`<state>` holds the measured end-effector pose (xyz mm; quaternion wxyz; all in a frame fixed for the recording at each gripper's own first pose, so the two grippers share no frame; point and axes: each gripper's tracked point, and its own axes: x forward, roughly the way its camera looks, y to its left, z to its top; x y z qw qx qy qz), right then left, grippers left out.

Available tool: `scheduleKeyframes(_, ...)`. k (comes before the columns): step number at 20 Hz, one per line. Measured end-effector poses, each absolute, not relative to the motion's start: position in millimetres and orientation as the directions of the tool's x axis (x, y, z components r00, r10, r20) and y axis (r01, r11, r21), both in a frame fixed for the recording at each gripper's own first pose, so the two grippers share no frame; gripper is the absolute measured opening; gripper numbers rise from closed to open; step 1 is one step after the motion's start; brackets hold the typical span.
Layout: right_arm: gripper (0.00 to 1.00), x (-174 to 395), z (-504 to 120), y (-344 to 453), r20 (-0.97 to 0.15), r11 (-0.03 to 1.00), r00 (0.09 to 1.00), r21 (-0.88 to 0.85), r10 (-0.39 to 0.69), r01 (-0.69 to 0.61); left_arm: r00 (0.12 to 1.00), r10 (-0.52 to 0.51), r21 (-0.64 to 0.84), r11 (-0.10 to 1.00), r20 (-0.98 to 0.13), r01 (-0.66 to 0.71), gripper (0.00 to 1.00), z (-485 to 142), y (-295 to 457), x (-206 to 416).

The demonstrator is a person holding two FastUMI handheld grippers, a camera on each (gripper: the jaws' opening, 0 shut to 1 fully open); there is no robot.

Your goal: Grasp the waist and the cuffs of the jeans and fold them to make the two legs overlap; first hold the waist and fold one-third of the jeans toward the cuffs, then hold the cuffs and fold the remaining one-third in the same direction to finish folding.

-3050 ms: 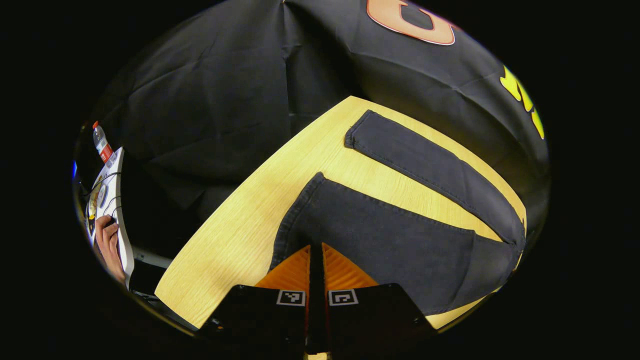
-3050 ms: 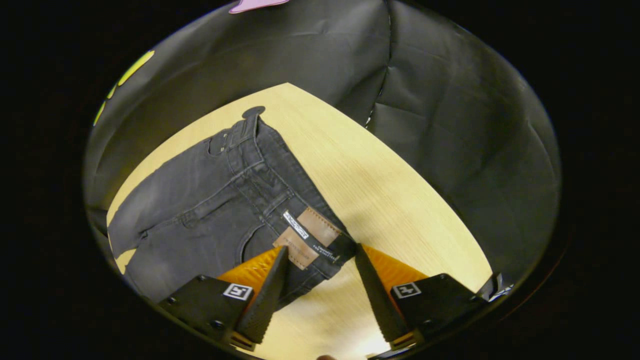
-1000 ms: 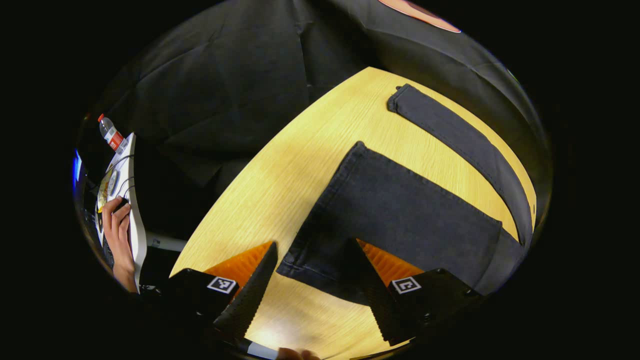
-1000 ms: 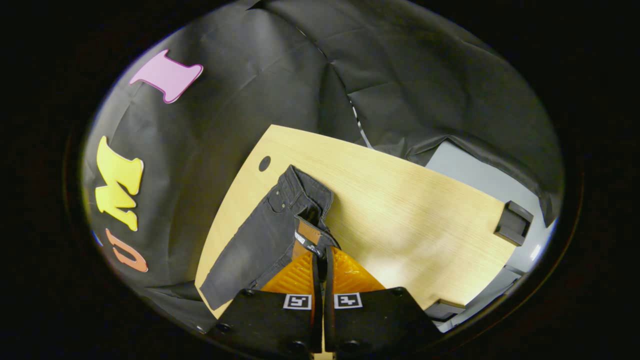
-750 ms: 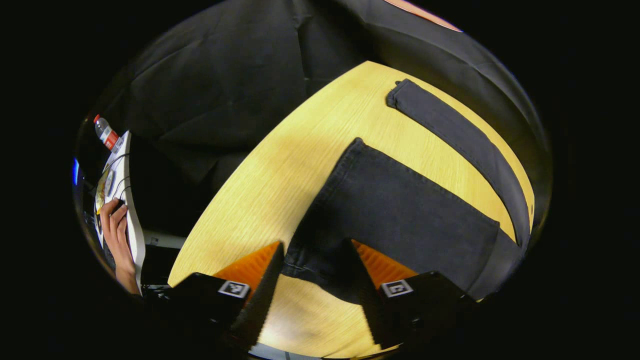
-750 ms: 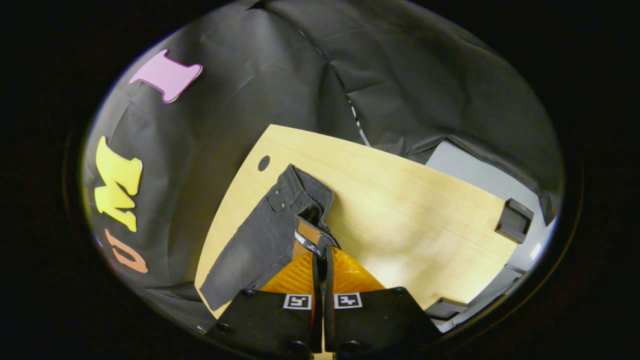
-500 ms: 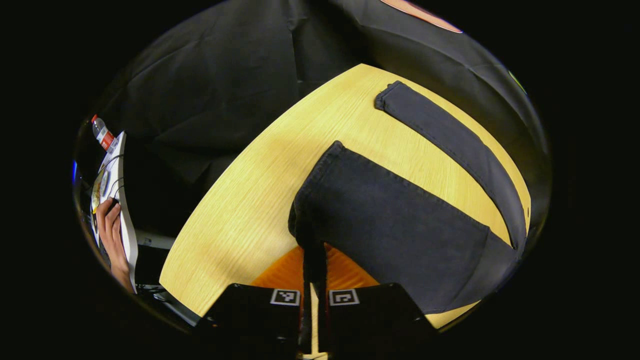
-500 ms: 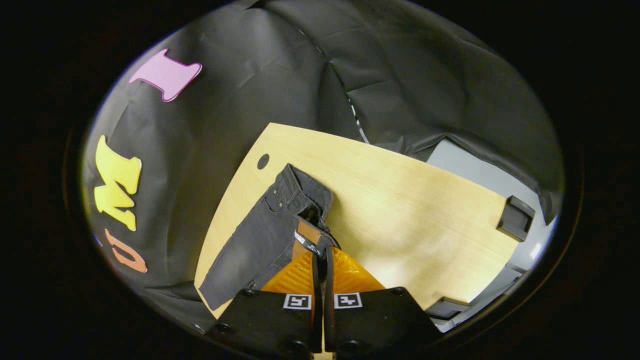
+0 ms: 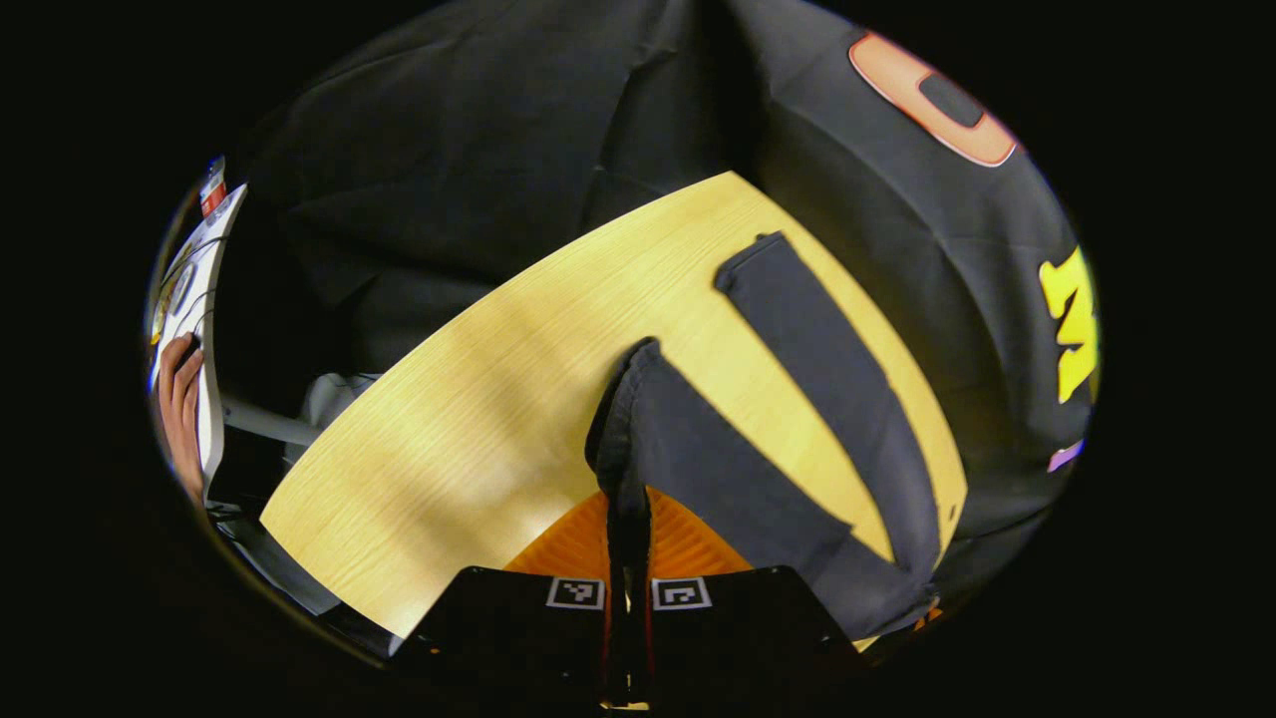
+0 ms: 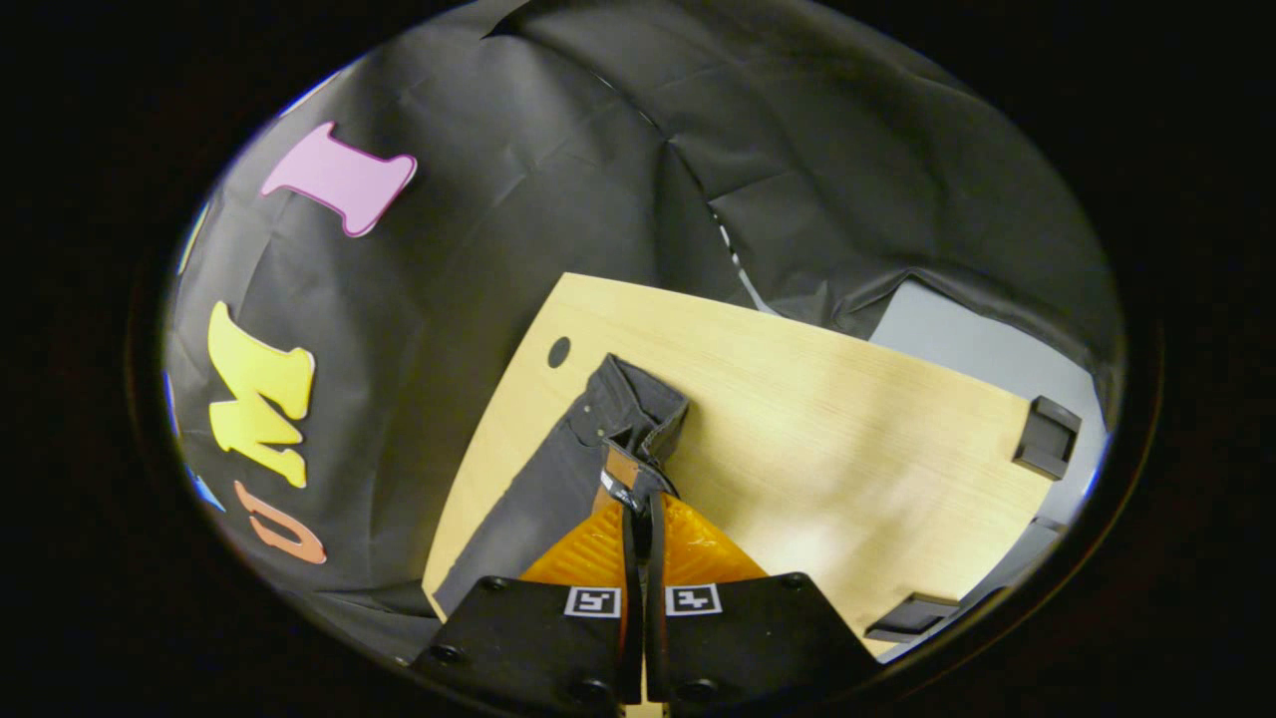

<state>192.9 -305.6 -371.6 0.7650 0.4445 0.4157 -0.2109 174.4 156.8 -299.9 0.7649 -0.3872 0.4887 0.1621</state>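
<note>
Jeans (image 9: 758,469) across bare table (image 9: 478,419)

Black jeans (image 9: 797,339), pale wood-grain table (image 9: 478,399)

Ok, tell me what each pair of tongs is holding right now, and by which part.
Both hold the jeans: left tongs pinch a cuff, right tongs the waist.
</note>
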Motion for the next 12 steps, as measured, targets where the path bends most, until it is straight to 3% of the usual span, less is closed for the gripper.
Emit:
scheduleKeyframes(3,0.02,220,-358,-301,-0.792,0.44,0.601,0.579,0.106,0.686,0.52,-0.167,-0.518,0.543,-0.838,-0.661,0.04,-268,159,219)
scheduleKeyframes(8,0.0,269,-354,-309,-0.765,0.319,0.621,0.639,0.171,0.7,0.502,-0.221,-0.546,0.426,-0.836,-0.721,0.03,-246,165,276)
scheduleKeyframes(12,0.02,314,-361,-318,-0.76,0.291,0.625,0.647,0.177,0.705,0.497,-0.248,-0.555,0.388,-0.831,-0.735,0.03,-244,162,324)
